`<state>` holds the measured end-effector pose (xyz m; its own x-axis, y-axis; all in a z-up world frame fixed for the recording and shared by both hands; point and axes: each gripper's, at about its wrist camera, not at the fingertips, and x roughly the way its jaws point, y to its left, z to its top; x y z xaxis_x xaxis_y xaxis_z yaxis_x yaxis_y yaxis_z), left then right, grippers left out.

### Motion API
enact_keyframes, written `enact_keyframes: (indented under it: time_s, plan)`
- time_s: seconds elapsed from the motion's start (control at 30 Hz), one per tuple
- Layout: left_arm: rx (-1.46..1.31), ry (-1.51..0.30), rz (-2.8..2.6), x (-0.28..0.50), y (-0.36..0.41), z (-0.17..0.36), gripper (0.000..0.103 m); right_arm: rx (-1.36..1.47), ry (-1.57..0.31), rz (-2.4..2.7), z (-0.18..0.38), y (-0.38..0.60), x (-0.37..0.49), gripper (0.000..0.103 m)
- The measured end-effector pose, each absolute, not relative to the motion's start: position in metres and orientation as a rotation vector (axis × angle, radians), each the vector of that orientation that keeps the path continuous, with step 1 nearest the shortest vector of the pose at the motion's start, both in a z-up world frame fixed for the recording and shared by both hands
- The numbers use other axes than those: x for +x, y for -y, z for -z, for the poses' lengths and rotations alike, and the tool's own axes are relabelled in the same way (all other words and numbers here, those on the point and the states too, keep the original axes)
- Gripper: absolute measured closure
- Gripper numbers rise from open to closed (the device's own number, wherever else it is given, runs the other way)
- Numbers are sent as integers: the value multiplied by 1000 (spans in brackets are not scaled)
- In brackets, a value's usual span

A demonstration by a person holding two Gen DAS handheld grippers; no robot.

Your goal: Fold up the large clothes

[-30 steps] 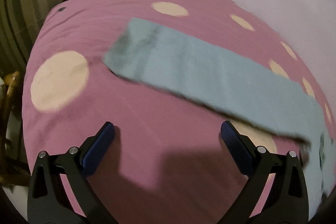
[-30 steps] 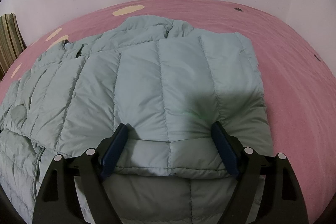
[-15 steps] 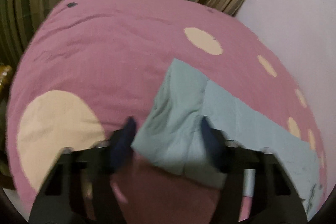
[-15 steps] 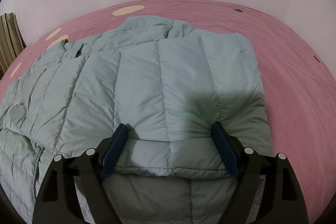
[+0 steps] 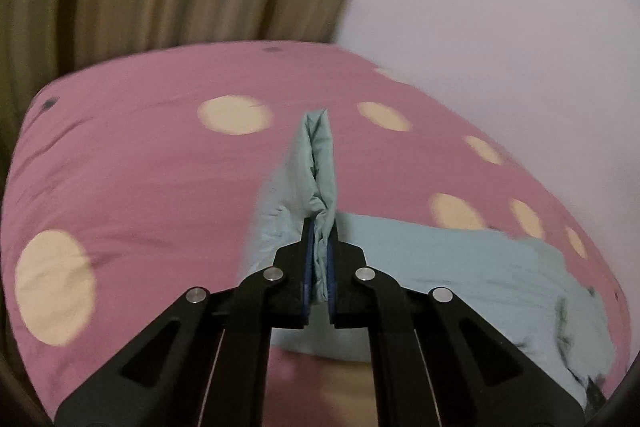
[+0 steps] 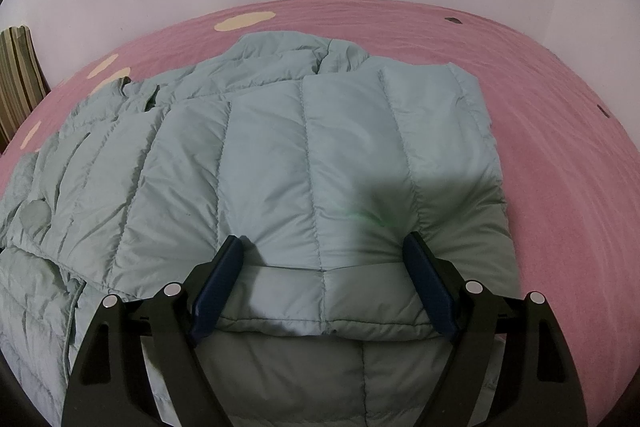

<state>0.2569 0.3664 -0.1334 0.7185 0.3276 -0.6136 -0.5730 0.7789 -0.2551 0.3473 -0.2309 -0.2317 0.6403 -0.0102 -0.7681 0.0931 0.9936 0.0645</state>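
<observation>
Sleeve of the pale blue jacket on the pink bedspread is now pinched in the left gripper, whose jaws have just closed and lifted it for folding inward, while the right gripper presses wide open on the jacket's folded side.

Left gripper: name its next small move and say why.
Probably carry the sleeve end across toward the jacket body. The left gripper, jaws just closed, pinches it raised off the pink bedspread, while the right gripper rests open on the folded panel.
</observation>
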Motion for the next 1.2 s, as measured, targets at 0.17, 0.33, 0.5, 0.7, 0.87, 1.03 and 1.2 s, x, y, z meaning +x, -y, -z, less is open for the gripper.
enact_keyframes:
  time_s: [0.17,0.33,0.5,0.7,0.87,1.03,1.2]
  plan:
    - [-367,-593,-313,308,-274,114,98,117,-869,54,231,233,346,22]
    - [-256,-612,-146,354,-173,109,98,134,-863,53,231,231,342,22]
    - [-182,-651,11,395,-77,118,98,152,-857,48,231,231,340,22]
    - [-132,-748,139,426,3,151,98,168,-850,46,231,229,336,22]
    - [-85,-819,180,428,43,182,98,183,-846,41,231,228,333,22]
    - [-85,-861,209,426,57,199,95,187,-844,41,231,228,334,22]
    - [-75,-840,227,420,58,189,66,182,-846,44,231,226,334,22]
